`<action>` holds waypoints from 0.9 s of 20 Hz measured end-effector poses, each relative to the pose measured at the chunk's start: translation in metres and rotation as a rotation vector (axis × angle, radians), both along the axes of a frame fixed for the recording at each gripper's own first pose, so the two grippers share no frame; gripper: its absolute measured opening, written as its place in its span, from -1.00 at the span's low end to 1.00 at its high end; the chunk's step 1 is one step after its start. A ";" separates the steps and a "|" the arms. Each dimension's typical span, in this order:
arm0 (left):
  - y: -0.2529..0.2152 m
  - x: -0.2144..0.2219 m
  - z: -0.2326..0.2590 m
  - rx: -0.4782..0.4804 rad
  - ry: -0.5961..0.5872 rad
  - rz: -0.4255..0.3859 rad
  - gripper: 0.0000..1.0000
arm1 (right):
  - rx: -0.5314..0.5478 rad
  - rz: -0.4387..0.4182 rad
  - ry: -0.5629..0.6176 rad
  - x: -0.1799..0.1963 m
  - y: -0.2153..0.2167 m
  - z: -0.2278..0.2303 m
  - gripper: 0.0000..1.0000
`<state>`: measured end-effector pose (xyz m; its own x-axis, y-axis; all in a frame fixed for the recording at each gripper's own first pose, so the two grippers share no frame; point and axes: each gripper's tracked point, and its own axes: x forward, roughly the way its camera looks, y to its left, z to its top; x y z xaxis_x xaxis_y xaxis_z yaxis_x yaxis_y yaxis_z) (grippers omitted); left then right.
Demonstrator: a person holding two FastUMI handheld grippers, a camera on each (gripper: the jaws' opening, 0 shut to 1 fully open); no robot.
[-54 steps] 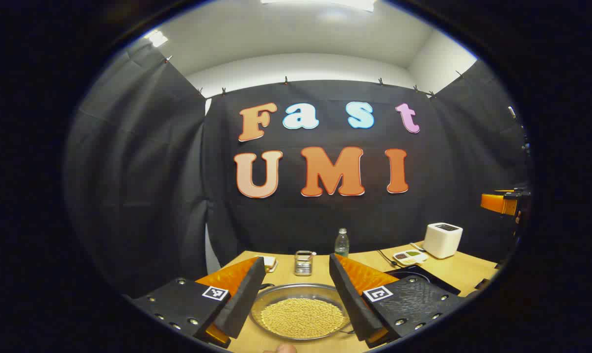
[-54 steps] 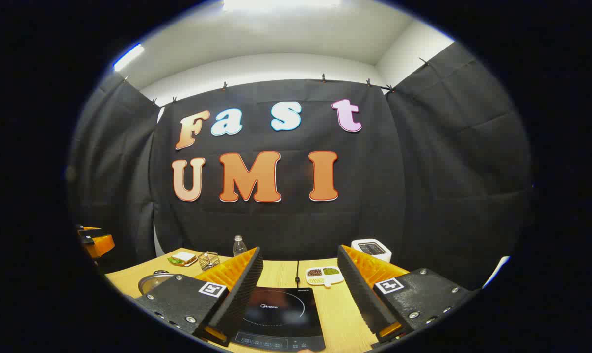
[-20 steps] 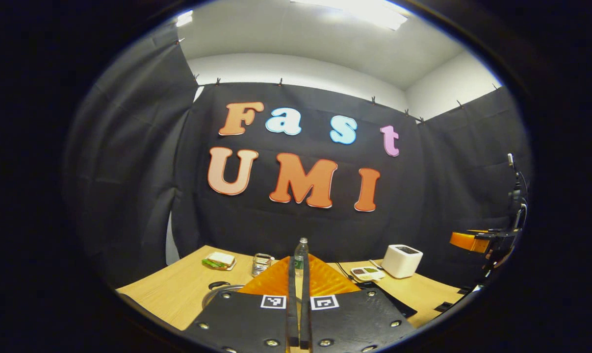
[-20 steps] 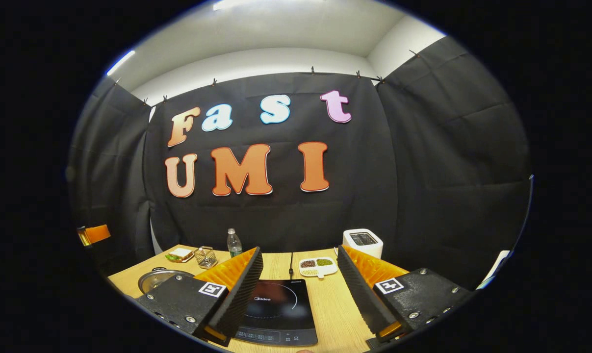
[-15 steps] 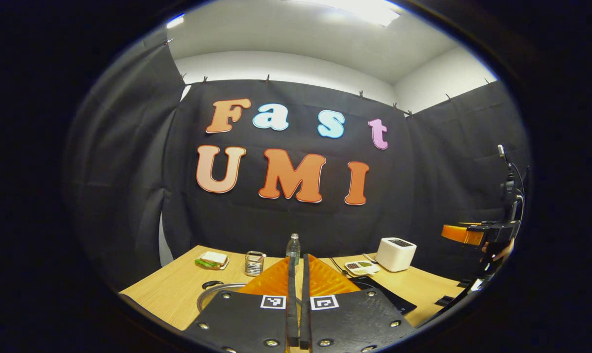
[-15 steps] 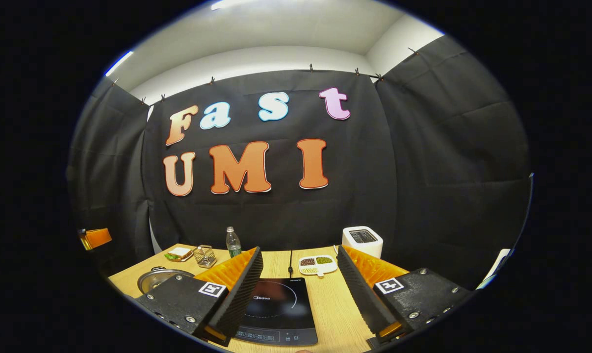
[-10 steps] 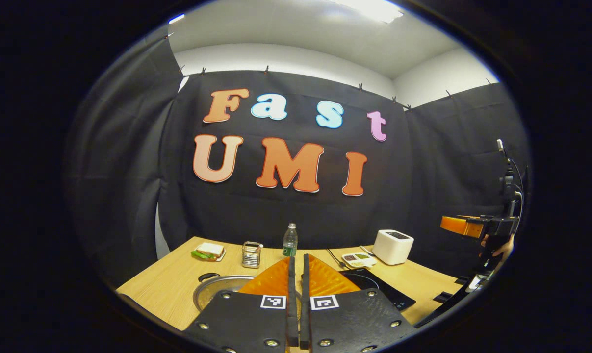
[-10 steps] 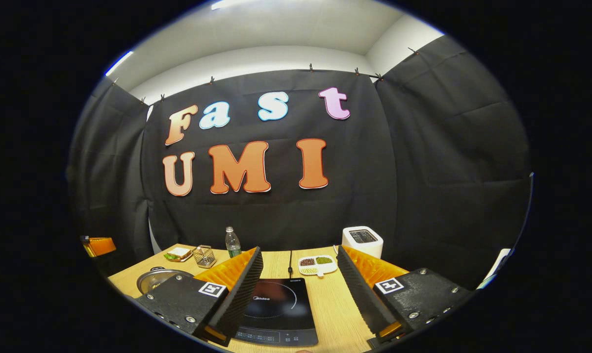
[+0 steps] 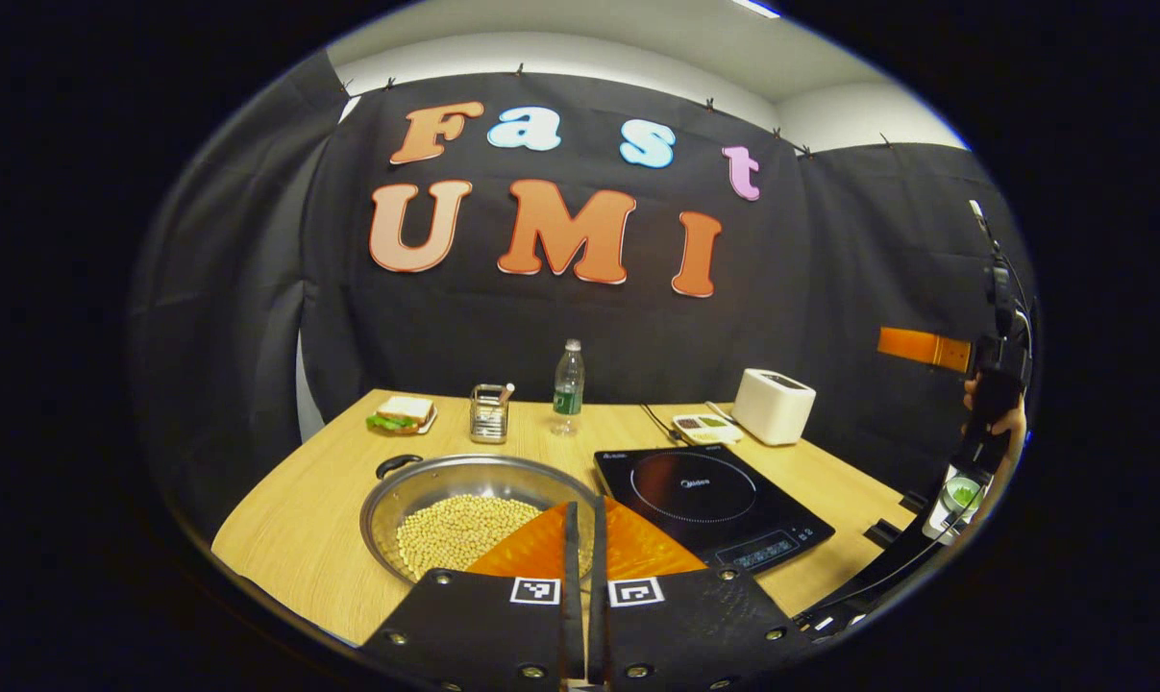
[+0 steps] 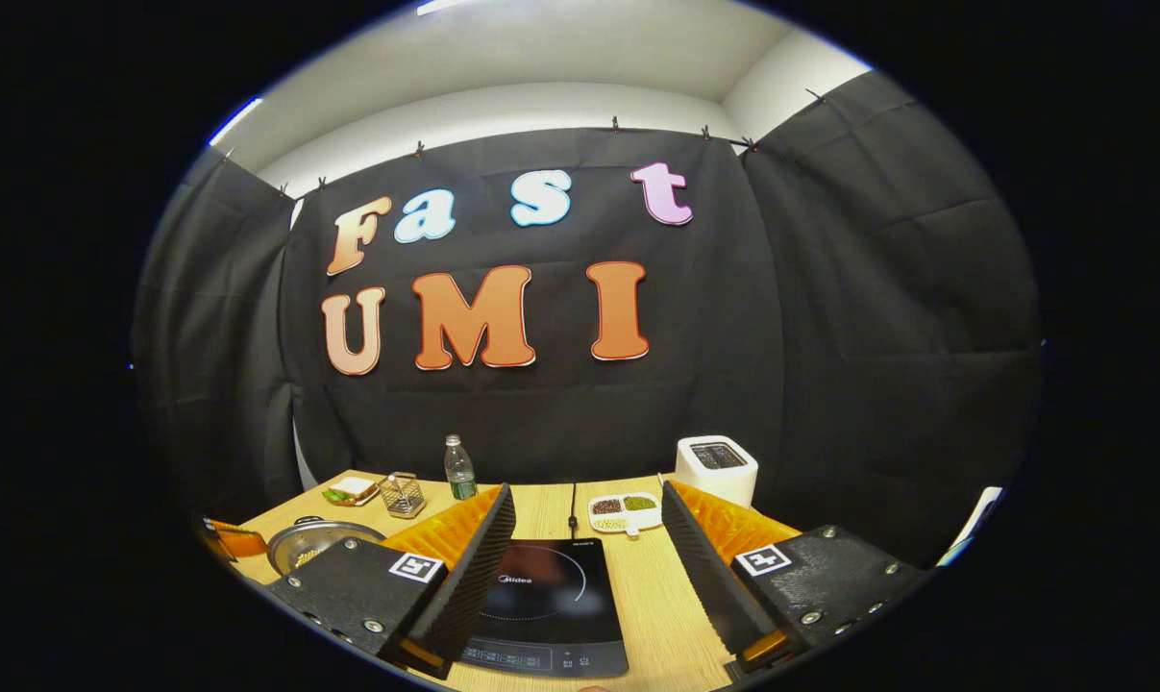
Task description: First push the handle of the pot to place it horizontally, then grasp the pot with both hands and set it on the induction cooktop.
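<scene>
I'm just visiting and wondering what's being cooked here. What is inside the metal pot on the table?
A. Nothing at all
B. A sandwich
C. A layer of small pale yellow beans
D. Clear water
C: in the left gripper view the pot holds a bed of small pale yellow beans, and it sits on the table beside the induction cooktop, not on it.
</scene>
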<state>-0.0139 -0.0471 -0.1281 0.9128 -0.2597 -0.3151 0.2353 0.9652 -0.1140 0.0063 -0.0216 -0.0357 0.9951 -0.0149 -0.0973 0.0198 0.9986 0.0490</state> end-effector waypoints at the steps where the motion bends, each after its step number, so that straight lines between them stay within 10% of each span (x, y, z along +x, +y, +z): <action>1: 0.004 -0.003 -0.008 0.010 0.017 0.006 -0.94 | 0.004 0.003 0.001 0.000 0.001 0.000 0.90; 18: -0.002 -0.040 -0.120 0.047 0.290 -0.043 -0.93 | 0.013 0.013 0.006 -0.003 0.007 -0.008 0.90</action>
<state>-0.0542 -0.0489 -0.2483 0.7713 -0.2755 -0.5737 0.2407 0.9608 -0.1377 0.0028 -0.0145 -0.0433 0.9946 -0.0003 -0.1035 0.0068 0.9981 0.0618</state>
